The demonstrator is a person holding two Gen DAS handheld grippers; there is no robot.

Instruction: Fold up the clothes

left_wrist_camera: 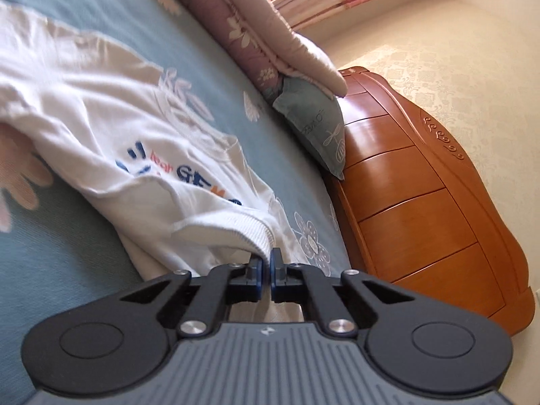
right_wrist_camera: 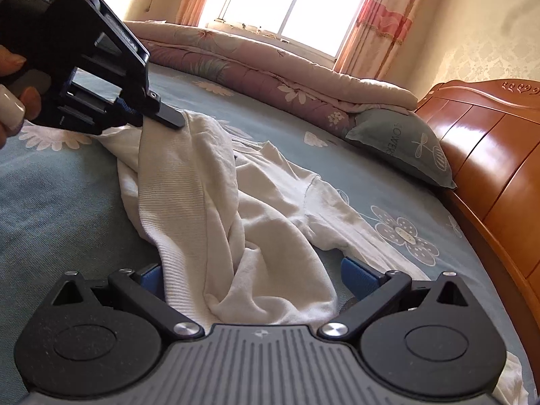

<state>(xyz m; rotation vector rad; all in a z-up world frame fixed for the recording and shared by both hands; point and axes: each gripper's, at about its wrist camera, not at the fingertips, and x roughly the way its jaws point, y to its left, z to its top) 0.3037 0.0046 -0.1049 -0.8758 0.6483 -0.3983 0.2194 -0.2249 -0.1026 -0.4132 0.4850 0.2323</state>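
In the left wrist view, the left gripper [left_wrist_camera: 266, 266] has its jaws pressed together on the ribbed hem of a white sweatshirt [left_wrist_camera: 141, 155], a fold of cloth pinched between the blue pads. The sweatshirt lies crumpled across the blue flowered bedsheet [left_wrist_camera: 67, 270], printed letters showing on its front. A grey-green pillow [left_wrist_camera: 314, 125] leans against the wooden headboard [left_wrist_camera: 422, 209], with a folded quilt [left_wrist_camera: 256, 33] on top of it. In the right wrist view, the right gripper [right_wrist_camera: 249, 273] has its jaws spread wide, and a bunched part of the sweatshirt lies between the blue pads without being squeezed. Further off on the left, a hand [right_wrist_camera: 13, 101] holds the left gripper, which lifts the ribbed hem off the bedsheet. Curtains [right_wrist_camera: 381, 17] frame a bright window [right_wrist_camera: 297, 0] behind the quilt.
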